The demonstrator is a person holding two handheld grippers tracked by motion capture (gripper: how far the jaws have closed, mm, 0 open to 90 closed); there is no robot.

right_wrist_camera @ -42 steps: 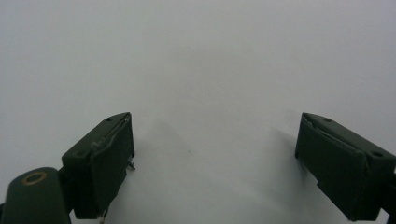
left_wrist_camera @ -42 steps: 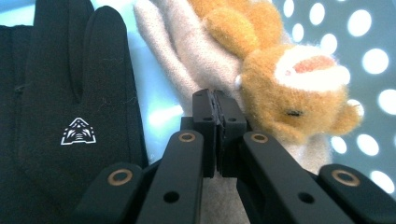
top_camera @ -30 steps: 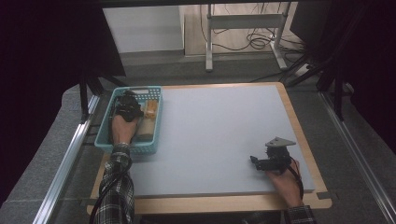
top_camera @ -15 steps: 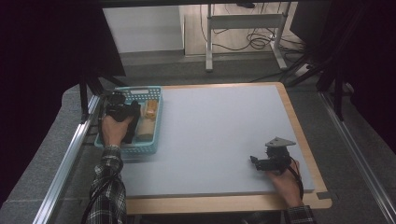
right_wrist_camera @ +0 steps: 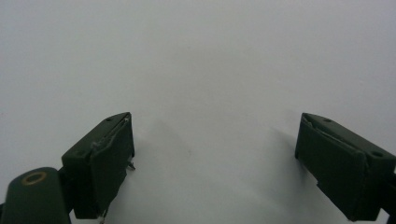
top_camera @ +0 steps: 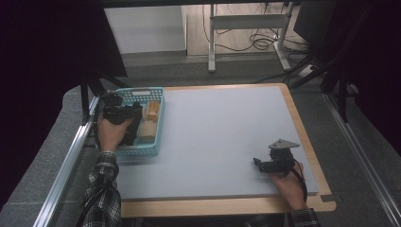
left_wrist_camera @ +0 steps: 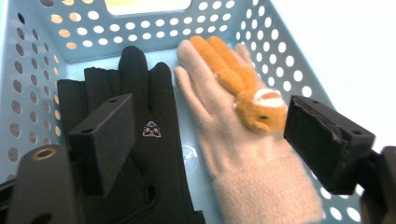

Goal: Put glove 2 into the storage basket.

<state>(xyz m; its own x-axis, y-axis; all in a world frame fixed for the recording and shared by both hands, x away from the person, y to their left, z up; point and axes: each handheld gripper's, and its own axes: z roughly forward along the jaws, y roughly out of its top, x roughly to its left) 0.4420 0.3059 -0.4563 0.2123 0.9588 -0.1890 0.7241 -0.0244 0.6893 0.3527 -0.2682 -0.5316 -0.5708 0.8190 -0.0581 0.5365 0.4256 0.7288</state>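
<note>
Black left gripper (left_wrist_camera: 201,140) above gloves (left_wrist_camera: 154,140), fingers parted

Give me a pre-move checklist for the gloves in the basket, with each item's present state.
1. Left gripper jaws apart, having just been opening, nothing pinched: ok.
2. Black glove lying flat in the basket: ok.
3. Beige glove beside it, with its orange animal trim on top: ok.
4. Gloves overlapping: cannot tell.
5. Right gripper open above the bare table: ok.
</note>
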